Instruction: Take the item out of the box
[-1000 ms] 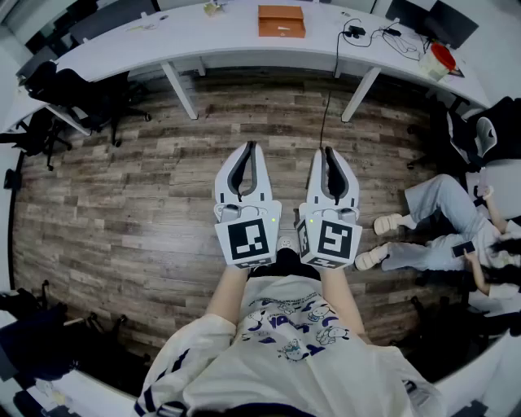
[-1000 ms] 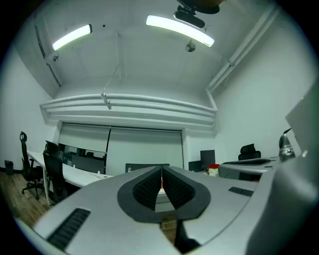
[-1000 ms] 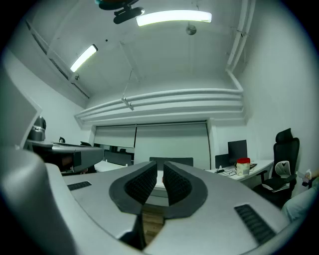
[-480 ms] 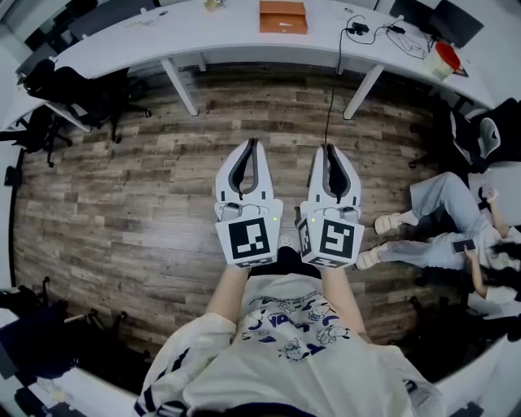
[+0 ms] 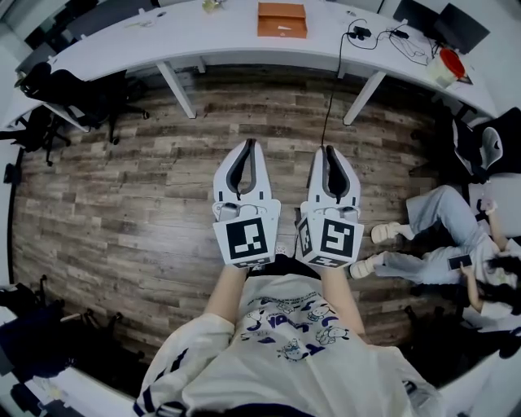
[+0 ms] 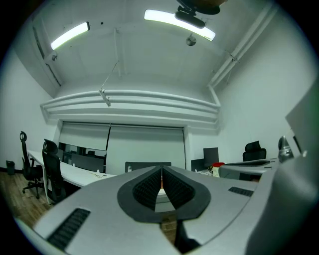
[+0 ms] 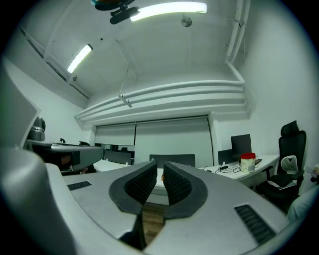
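An orange box (image 5: pixel 282 19) lies flat and closed on the long white desk (image 5: pixel 163 37) at the top of the head view, well beyond both grippers. Over the wooden floor, my left gripper (image 5: pixel 248 145) and my right gripper (image 5: pixel 329 150) are held side by side, level, pointing at the desk. Both are shut with nothing in them. In the left gripper view the ribbed pads (image 6: pixel 149 187) of my left gripper (image 6: pixel 162 169) meet. In the right gripper view my right gripper (image 7: pixel 160 167) shows only a hairline slit between its pads (image 7: pixel 142 183).
Black office chairs (image 5: pixel 81 94) stand at the left of the desk. A cable (image 5: pixel 330 89) hangs from the desk to the floor. A red-lidded container (image 5: pixel 444 63) and a monitor (image 5: pixel 464 28) sit at the desk's right end. A seated person (image 5: pixel 440 236) is at the right.
The floor and the seated person have slid slightly down the head view as I and both grippers moved a little toward the desk. Both grippers' jaws stay shut.
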A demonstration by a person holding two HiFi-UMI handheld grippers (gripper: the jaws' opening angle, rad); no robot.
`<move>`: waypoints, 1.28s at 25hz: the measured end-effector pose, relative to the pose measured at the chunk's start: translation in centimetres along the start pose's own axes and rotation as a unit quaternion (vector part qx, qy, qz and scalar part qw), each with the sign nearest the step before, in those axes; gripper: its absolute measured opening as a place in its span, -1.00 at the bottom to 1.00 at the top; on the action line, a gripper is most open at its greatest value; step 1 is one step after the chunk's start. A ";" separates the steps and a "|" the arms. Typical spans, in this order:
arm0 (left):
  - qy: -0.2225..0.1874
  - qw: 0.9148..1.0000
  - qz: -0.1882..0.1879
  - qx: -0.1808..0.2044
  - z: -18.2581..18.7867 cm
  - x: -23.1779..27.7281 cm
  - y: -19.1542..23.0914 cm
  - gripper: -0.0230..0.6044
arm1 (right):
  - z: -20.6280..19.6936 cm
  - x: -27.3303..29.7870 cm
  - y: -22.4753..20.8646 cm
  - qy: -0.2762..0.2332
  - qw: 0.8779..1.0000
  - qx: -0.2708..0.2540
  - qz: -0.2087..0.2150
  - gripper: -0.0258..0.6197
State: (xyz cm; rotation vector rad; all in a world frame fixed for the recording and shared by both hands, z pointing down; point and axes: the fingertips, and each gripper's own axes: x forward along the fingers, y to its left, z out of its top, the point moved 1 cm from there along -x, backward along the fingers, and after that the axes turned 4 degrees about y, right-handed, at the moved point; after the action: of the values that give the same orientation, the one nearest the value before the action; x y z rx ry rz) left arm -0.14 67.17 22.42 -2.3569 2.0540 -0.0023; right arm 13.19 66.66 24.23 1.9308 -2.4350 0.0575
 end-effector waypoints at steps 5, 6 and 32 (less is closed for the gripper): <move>0.001 1.000 0.010 0.001 -0.2 2.5 -0.8 -0.86 | 0.0 2.5 -2.0 -0.001 1.000 0.010 0.009 -0.74; 0.002 1.000 0.012 0.001 -0.3 2.8 -0.9 -0.86 | -0.1 2.9 -2.3 0.000 1.000 0.013 0.010 -0.74; 0.009 1.000 0.017 -0.011 -1.0 17.1 2.0 -0.86 | -1.1 17.1 -4.6 0.030 0.999 0.039 0.019 -0.74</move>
State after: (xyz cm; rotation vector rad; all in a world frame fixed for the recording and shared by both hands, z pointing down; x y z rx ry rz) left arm 0.15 49.99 23.29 -2.3445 2.1125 -0.0004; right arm 13.77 49.02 26.23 1.8842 -2.4653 0.2112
